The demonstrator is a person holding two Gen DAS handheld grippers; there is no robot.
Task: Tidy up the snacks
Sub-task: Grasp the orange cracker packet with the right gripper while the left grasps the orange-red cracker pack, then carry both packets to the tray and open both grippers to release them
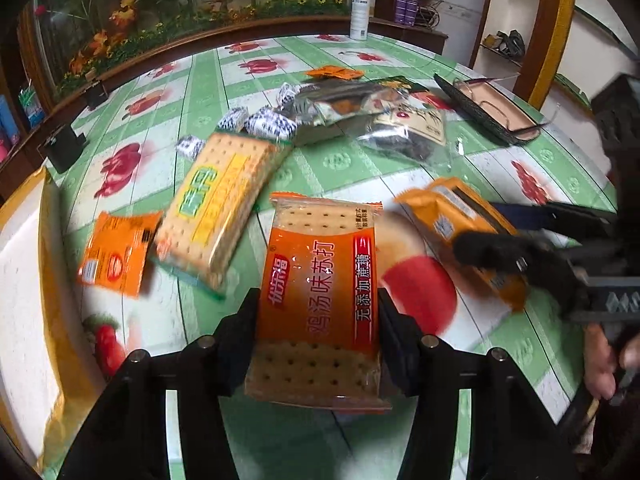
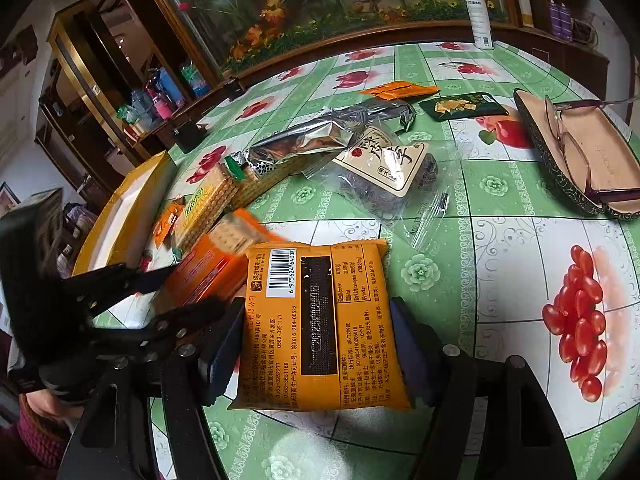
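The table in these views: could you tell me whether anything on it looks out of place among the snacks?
Yes: an open glasses case with spectacles lying across it sits at the table's right side, beside the snack packets.

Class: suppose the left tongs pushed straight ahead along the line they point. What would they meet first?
The left tongs already have the orange cracker pack between their pads, so they meet that first. Past it, probably bare tablecloth, though depth is unclear.

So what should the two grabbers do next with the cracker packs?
Probably lift both packs and carry them toward the yellow-rimmed tray. The left gripper already clamps the orange cracker pack, the right gripper holds the barcode pack, and other snacks lie scattered.
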